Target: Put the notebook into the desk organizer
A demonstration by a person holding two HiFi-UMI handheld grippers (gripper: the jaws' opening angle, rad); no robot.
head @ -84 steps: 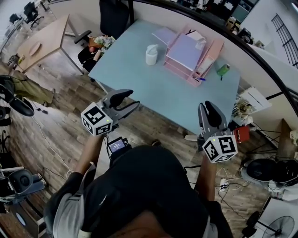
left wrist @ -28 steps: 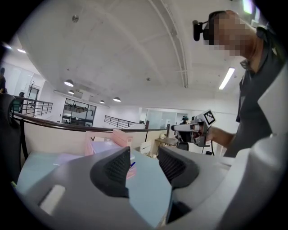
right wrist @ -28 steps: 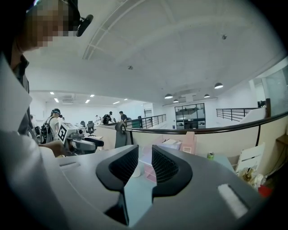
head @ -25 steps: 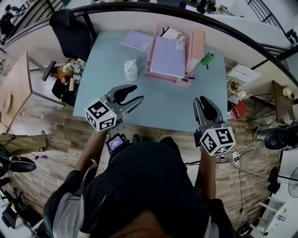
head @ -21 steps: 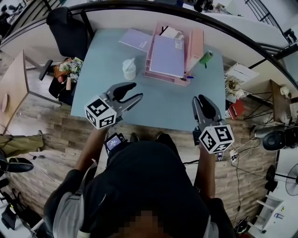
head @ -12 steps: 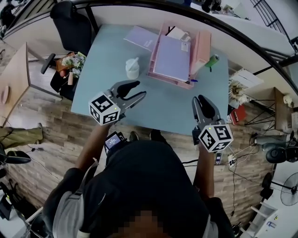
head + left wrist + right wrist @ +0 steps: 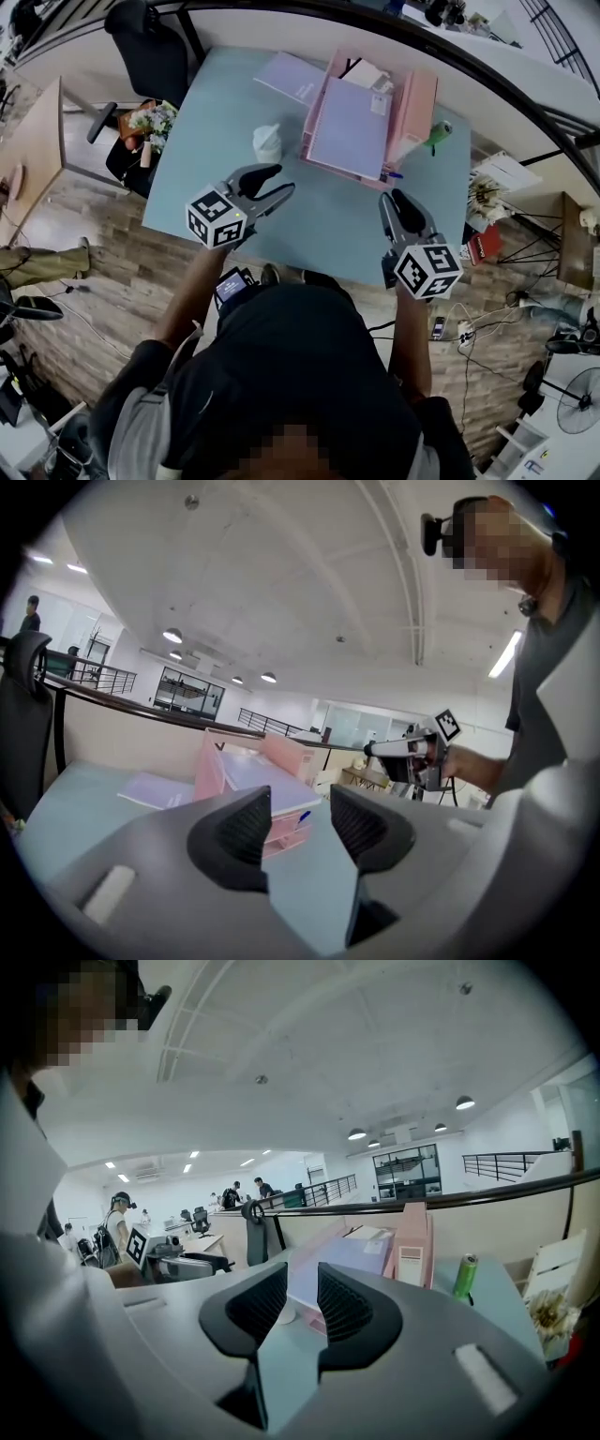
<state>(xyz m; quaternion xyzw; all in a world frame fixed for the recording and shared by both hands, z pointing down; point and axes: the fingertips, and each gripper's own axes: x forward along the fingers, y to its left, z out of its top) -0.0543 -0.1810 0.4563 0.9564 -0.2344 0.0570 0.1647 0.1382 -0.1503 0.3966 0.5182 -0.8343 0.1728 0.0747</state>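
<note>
Notebook (image 7: 292,77) lies at the counter's (image 7: 225,122) far edge, beside the desk organizer (image 7: 417,103). Left gripper (image 7: 278,183) and right gripper (image 7: 396,199) are both empty, jaws slightly parted. I'd widen the left before reaching.

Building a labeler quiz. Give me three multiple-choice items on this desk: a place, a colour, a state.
1. Where does the loose notebook lie? A. on the table, left of the desk organizer B. on the floor C. on the chair
2. The organizer's colour? A. green B. pink C. black
3. The left claw is: A. shut on a pen B. shut on the notebook C. open, empty
Key: A, it lies flat beside the organizer; B, its trays are pink; C, its jaws stand apart with nothing between.
</note>
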